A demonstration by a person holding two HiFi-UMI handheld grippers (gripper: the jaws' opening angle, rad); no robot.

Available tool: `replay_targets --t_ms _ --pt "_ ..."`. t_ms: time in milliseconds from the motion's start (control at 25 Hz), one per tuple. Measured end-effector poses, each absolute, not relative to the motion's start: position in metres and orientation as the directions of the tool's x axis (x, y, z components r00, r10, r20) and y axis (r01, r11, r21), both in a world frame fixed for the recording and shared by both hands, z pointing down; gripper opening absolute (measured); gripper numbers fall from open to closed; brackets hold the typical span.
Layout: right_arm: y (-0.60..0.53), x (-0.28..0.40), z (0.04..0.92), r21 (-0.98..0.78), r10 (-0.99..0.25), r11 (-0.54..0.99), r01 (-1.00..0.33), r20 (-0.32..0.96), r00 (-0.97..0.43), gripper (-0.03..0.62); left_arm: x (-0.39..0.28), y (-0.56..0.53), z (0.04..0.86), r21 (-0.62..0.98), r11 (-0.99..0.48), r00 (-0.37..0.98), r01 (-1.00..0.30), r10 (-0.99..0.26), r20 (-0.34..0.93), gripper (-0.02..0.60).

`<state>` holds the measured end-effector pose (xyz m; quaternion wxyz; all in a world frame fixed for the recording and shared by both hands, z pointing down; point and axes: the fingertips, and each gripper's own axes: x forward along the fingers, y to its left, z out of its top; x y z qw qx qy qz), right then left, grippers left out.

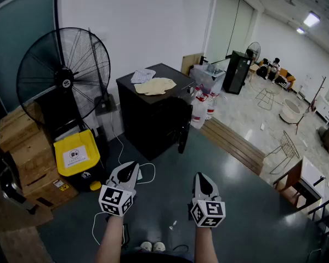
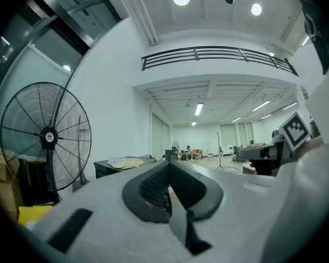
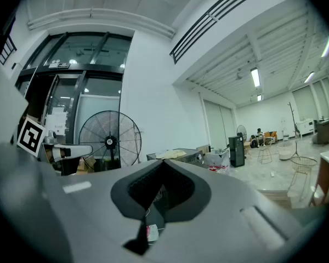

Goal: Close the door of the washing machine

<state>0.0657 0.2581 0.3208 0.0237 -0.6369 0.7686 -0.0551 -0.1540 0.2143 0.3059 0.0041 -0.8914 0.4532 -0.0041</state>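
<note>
The washing machine (image 1: 153, 116) is a black box standing against the white wall, well ahead of both grippers. Its front door (image 1: 183, 137) hangs ajar at the right front corner. A beige cloth (image 1: 155, 85) and a white one lie on its top. My left gripper (image 1: 129, 171) and right gripper (image 1: 202, 181) are held level side by side over the dark floor, both shut with nothing between the fingers. The left gripper view shows its jaws (image 2: 168, 186) closed, with the machine (image 2: 118, 166) far off. In the right gripper view the jaws (image 3: 162, 186) meet too, the machine (image 3: 178, 156) beyond them.
A large standing fan (image 1: 63, 78) is left of the machine, with a yellow bin (image 1: 77, 153) and cardboard boxes (image 1: 27, 152) below it. A white cable (image 1: 148, 174) trails over the floor. Wooden boards (image 1: 233, 141) and water bottles (image 1: 200, 107) lie to the right.
</note>
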Motion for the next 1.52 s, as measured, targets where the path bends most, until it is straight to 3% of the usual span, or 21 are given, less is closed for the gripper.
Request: replay_targets --t_ms 1160,1360,1520 --pt "0.264 0.069 0.347 -0.178 -0.974 0.187 -0.966 0.094 -0.206 0.012 -0.129 0.228 0.345 0.037 -0.648 0.648 -0.761 -0.757 0.084 0.002" --pt "0.265 0.076 0.35 -0.188 -0.975 0.178 -0.966 0.1 -0.199 0.012 -0.129 0.228 0.342 0.053 -0.646 0.648 -0.762 -0.759 0.058 0.095" --pt "0.262 0.08 0.352 -0.197 -0.976 0.173 -0.965 0.098 -0.195 0.012 -0.129 0.229 0.341 0.057 -0.65 0.652 -0.758 -0.757 0.041 0.234"
